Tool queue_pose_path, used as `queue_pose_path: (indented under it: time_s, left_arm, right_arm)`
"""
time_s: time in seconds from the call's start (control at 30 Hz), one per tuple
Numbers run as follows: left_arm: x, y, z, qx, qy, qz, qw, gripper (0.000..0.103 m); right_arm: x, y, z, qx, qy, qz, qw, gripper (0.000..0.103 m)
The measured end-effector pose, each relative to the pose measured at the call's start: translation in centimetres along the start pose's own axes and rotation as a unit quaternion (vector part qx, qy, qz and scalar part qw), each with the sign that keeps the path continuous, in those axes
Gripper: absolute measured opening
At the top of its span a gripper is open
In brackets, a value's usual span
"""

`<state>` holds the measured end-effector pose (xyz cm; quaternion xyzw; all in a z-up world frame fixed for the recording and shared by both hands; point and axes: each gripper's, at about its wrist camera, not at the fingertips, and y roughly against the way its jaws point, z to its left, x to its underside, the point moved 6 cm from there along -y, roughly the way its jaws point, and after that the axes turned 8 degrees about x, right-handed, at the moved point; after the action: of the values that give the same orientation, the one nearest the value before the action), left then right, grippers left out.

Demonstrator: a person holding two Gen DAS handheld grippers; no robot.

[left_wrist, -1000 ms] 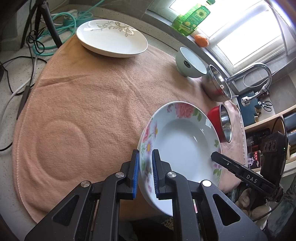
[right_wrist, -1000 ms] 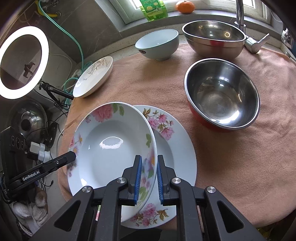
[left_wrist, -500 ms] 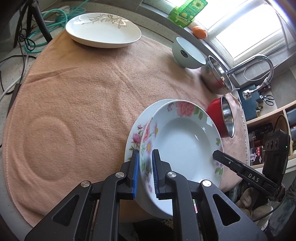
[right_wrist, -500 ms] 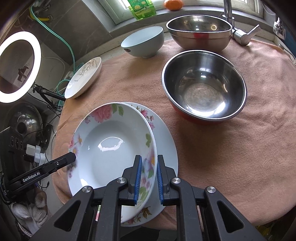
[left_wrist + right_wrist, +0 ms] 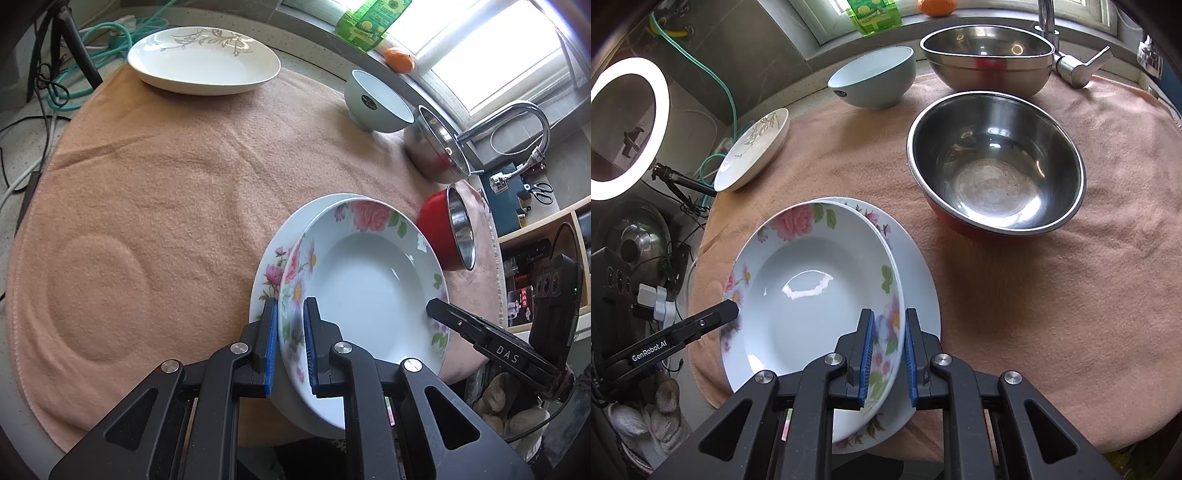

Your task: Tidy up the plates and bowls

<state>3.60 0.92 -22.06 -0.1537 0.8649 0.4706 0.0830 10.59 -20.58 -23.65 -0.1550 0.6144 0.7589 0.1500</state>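
A deep flowered plate [image 5: 365, 280] [image 5: 812, 288] sits over a second flowered plate [image 5: 273, 254] [image 5: 916, 280] on the peach cloth. My left gripper [image 5: 290, 343] straddles its left rim, jaws slightly apart around it. My right gripper [image 5: 889, 350] straddles its right rim, jaws a bit wider than the rim. A cream plate with a leaf pattern [image 5: 203, 61] [image 5: 751, 149] lies at the far left. A pale blue bowl [image 5: 378, 101] [image 5: 873, 77], a red-sided steel bowl [image 5: 448, 232] [image 5: 995, 166] and a larger steel bowl [image 5: 437, 151] [image 5: 988, 55] stand behind.
The peach cloth [image 5: 147, 177] covers a round table. A tap [image 5: 517, 118] and window sill with an orange [image 5: 936, 5] and green bottle [image 5: 871, 16] lie beyond. A ring light [image 5: 628, 125], tripod and cables [image 5: 55, 77] stand at the left.
Both grippers carried the deep plate over the lower flowered plate and lowered it. Both pairs of jaws have opened slightly on the rim.
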Motion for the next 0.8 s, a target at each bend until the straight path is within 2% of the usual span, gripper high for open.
queue_pose_path:
  time_s: [0.8]
  left_arm:
    - [0.08, -0.31, -0.63, -0.037, -0.038, -0.002, 0.9986, 0.012]
  right_arm:
    - [0.11, -0.06, 0.95, 0.046, 0.046, -0.007, 0.998, 0.019]
